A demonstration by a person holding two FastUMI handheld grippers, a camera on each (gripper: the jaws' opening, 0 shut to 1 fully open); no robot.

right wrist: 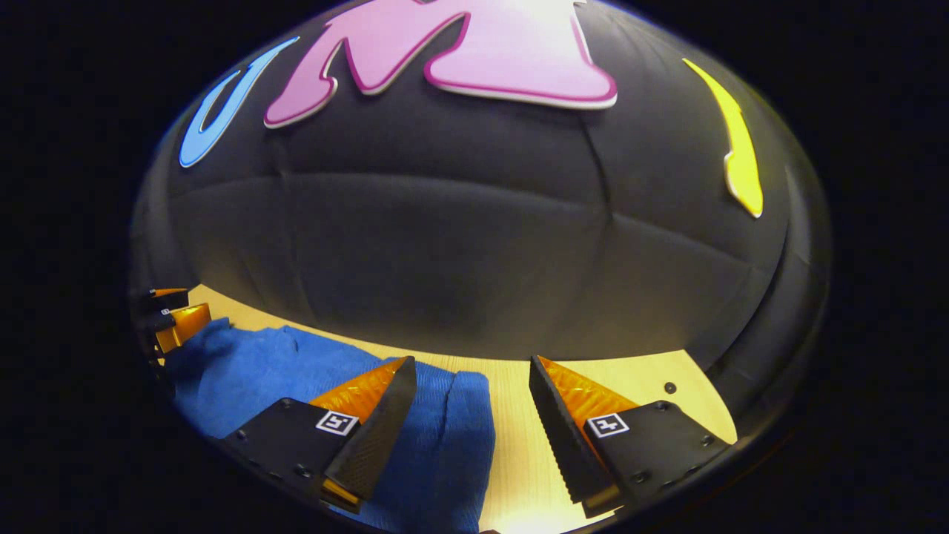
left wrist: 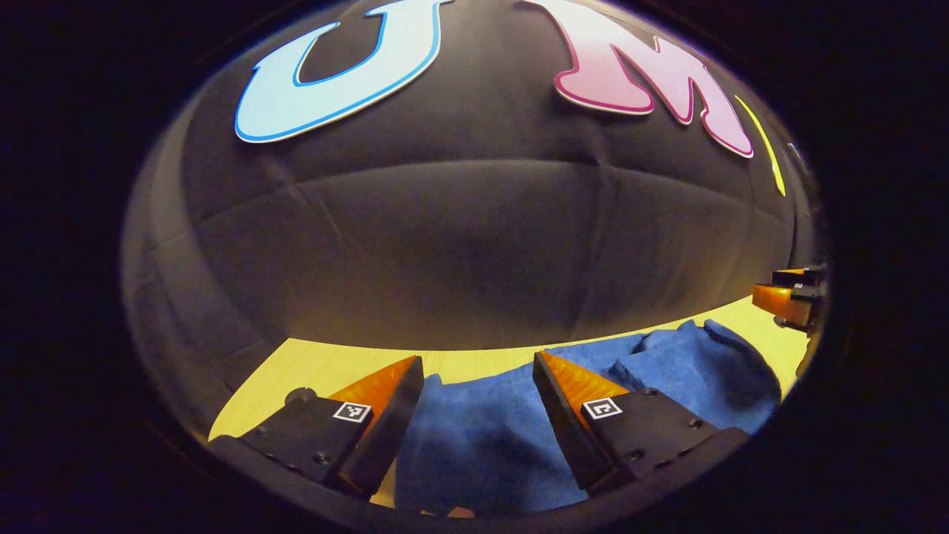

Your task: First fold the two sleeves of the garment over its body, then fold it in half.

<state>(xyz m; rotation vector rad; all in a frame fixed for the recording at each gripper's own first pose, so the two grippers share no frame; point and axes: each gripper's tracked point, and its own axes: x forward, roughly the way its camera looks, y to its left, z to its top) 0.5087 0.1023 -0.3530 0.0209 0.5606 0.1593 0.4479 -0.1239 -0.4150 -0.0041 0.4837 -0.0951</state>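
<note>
A blue garment (left wrist: 482,437) lies crumpled on the light wooden table (left wrist: 326,367). In the left gripper view my left gripper (left wrist: 478,367) hangs open over the cloth, its fingers apart with the fabric below the gap. The right gripper (left wrist: 789,297) shows at the far right edge past the garment's far end. In the right gripper view the garment (right wrist: 296,367) stretches to the left, its near edge under my right gripper (right wrist: 471,367), which is open; bare table lies under its right finger. The left gripper (right wrist: 174,315) peeks in at the far left.
The black cloth wall (left wrist: 474,245) rises right behind the table's far edge. A small dark hole (right wrist: 669,387) sits in the table (right wrist: 645,378) at the right in the right gripper view.
</note>
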